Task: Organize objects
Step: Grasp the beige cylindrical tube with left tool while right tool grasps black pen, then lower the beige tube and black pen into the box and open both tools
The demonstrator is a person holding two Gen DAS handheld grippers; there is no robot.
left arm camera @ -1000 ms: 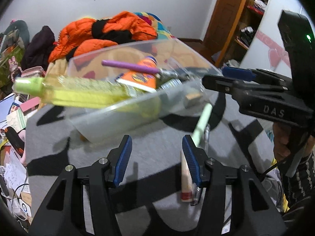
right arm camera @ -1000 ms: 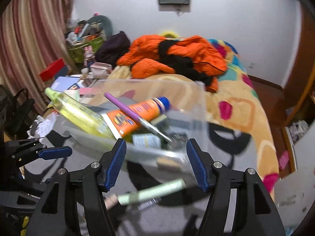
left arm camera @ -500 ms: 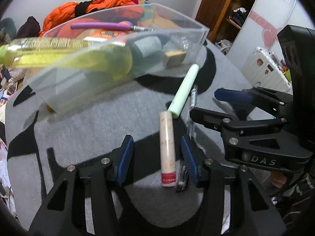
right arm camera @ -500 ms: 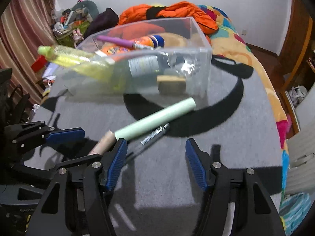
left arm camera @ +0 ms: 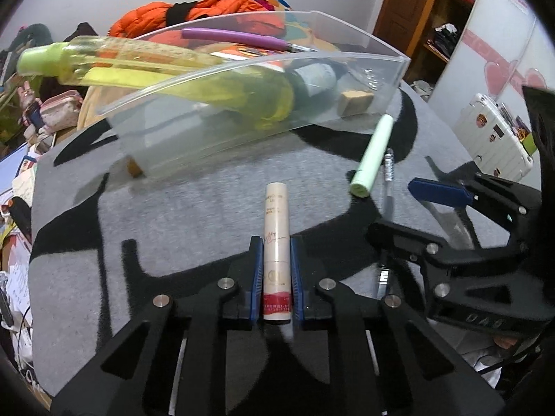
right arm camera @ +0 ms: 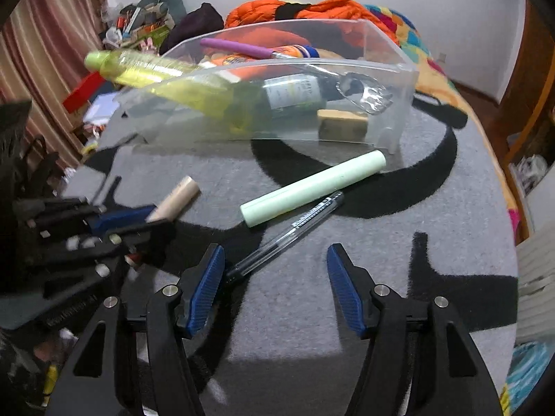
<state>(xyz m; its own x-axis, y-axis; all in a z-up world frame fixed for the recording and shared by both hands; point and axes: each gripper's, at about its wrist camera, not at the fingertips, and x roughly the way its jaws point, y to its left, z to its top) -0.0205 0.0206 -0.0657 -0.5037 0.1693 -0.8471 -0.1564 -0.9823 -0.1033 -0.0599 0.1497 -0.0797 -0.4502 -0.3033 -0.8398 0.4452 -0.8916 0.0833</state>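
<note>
- The tube [left arm camera: 276,239] is cream with a red band at its base.
- The stick [right arm camera: 312,187] is pale mint green.
- The pen [right arm camera: 284,235] is clear with a black tip.
- The bin [left arm camera: 347,118] is see-through plastic.
- The bottle [left arm camera: 166,76] is yellow-green.
- The mat [right arm camera: 381,242] is grey with black shapes.
- The pads [right arm camera: 208,284] are blue.
- The jacket [right arm camera: 277,8] is orange.

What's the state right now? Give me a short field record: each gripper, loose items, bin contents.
left gripper: shut on the cream tube
right gripper: open, empty, left finger beside the pen
loose on mat: mint-green tube, pen next to it
surface: grey and black mat
clear bin: yellow bottle sticking out over the rim, orange tube, purple-handled tool, tan block
</note>
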